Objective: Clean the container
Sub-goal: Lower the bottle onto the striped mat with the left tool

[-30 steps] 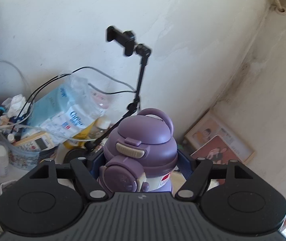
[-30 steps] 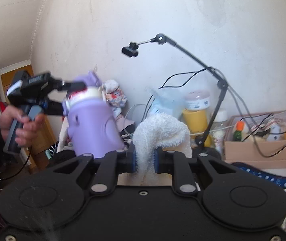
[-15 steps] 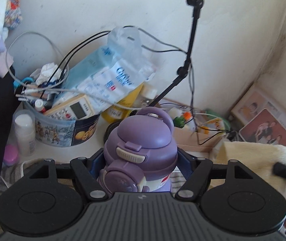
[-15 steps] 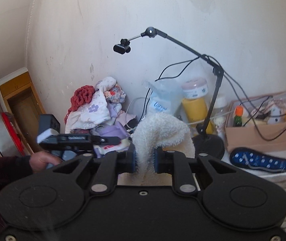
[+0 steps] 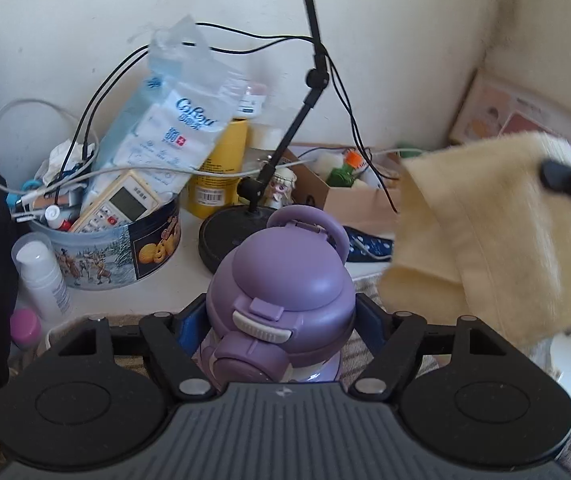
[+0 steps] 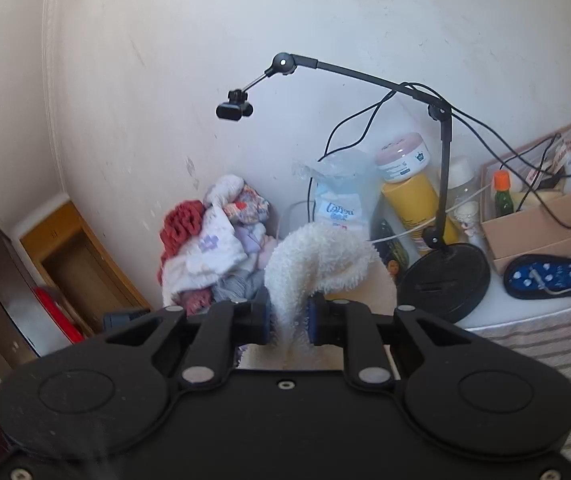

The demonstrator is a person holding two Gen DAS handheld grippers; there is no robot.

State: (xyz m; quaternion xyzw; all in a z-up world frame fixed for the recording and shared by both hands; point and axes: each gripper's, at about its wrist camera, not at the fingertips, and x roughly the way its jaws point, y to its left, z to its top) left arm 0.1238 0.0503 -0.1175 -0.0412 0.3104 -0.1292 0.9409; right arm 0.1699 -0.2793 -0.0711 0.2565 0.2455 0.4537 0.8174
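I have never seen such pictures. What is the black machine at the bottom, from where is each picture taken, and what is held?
No robot: a person holds a two-finger claw in each hand, with a camera on each looking forward along the fingers. In the left view, the left claw has the purple bottle between its fingers, which have just been opening. In the right view, the right claw is shut on a cream towel. On the cluttered table behind stand a cookie tin, a yellow bottle and a black camera stand.
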